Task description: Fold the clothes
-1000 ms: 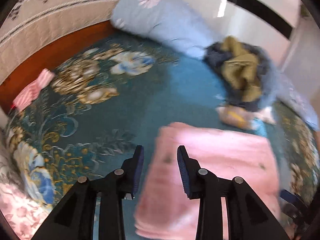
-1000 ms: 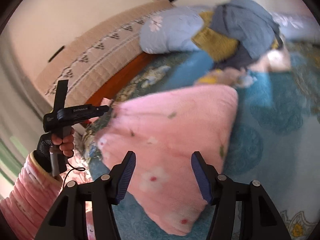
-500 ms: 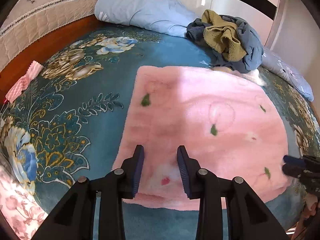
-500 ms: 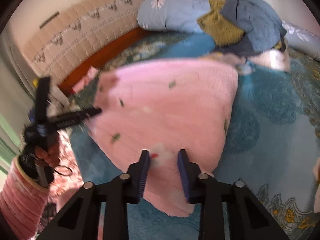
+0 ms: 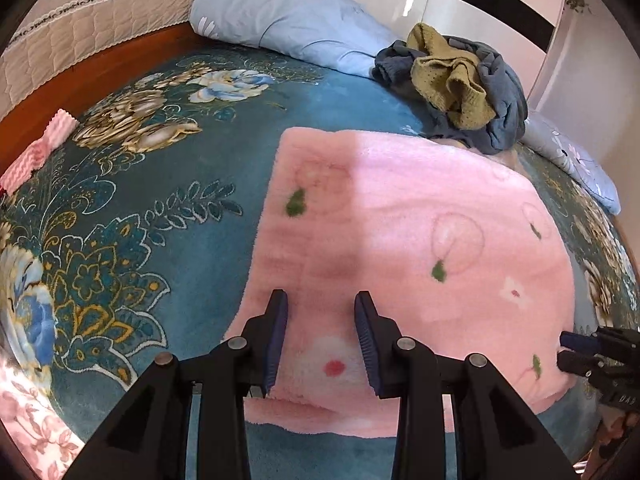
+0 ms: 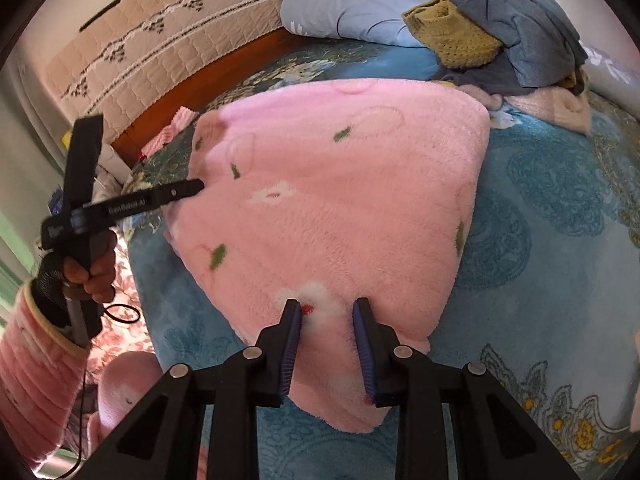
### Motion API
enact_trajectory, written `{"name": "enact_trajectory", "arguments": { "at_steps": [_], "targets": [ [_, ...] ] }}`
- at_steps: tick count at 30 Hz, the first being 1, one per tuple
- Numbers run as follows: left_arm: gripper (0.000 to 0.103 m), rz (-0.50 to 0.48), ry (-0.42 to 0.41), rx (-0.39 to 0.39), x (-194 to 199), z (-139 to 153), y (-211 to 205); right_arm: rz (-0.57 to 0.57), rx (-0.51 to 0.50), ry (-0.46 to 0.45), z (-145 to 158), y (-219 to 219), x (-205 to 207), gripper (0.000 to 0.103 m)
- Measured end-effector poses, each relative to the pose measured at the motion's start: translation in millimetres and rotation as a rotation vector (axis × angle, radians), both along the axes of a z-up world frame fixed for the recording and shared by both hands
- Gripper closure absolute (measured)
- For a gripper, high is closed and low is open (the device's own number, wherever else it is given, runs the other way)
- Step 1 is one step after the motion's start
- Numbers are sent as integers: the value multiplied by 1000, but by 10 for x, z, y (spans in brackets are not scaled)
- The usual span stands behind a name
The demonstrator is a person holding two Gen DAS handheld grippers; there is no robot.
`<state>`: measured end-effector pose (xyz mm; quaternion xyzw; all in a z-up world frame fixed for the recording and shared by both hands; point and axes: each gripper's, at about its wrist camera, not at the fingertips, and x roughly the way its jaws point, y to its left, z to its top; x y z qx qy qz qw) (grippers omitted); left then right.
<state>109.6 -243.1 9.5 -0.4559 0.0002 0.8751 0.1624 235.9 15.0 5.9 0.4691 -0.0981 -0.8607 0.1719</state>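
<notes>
A pink fleece garment (image 5: 400, 216) with small flowers and green leaves lies folded flat on the bed. My left gripper (image 5: 321, 320) sits at its near left edge, fingers narrowly apart and shut on the thick fleece. My right gripper (image 6: 326, 316) is at the near right corner, shut on the pink garment (image 6: 340, 184) beside a white flower. From the right wrist, the left gripper (image 6: 196, 188) touches the garment's left edge, held by a hand (image 6: 92, 272) in a pink sleeve. The right gripper (image 5: 568, 350) shows at the garment's right edge in the left wrist view.
A heap of olive and blue-grey clothes (image 5: 460, 80) lies at the far side, against a light blue pillow (image 5: 288, 16). The teal floral bedspread (image 5: 132, 184) covers the bed. A small pink-striped cloth (image 5: 36, 148) lies by the wooden bed frame (image 6: 224, 84) on the left.
Both grippers came down to the garment's near edge. The right gripper went from wide open to shut on the fleece. The left gripper's gap narrowed slightly.
</notes>
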Motion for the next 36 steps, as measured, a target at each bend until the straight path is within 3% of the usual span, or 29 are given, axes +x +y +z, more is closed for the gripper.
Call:
{"name": "enact_trajectory", "arguments": {
  "at_steps": [8,11,13,17,21,26,28,32,33,36],
  "targets": [
    [64,-12,2,51,-100,316,74,-66,-58,110,493,220,-190,73],
    [61,-28,19,57,-245,410,167,-137,-138,55,376,358,-461,73],
    [61,44,-37,93,-423,272,81,-182,-202,12,263,450,-626,72],
    [61,116,-109,234,-573,-9,-125,-265,-319,-75,35,618,-943,72],
    [61,101,-114,233,-586,-29,-135,-249,-321,-142,-155,592,-1072,72],
    [61,99,-110,294,-468,73,-244,-253,-313,-141,-77,594,-1063,72],
    [61,103,-81,302,-426,135,-367,-270,-328,-81,58,683,-926,72],
    [53,111,-22,317,-345,260,-617,-358,-357,32,232,973,-597,54],
    [53,124,-56,340,-359,163,-663,-383,-364,19,186,1026,-549,48],
    [52,165,-172,415,-412,-155,-799,-413,-399,-73,-67,1086,-468,42]
  ]
}}
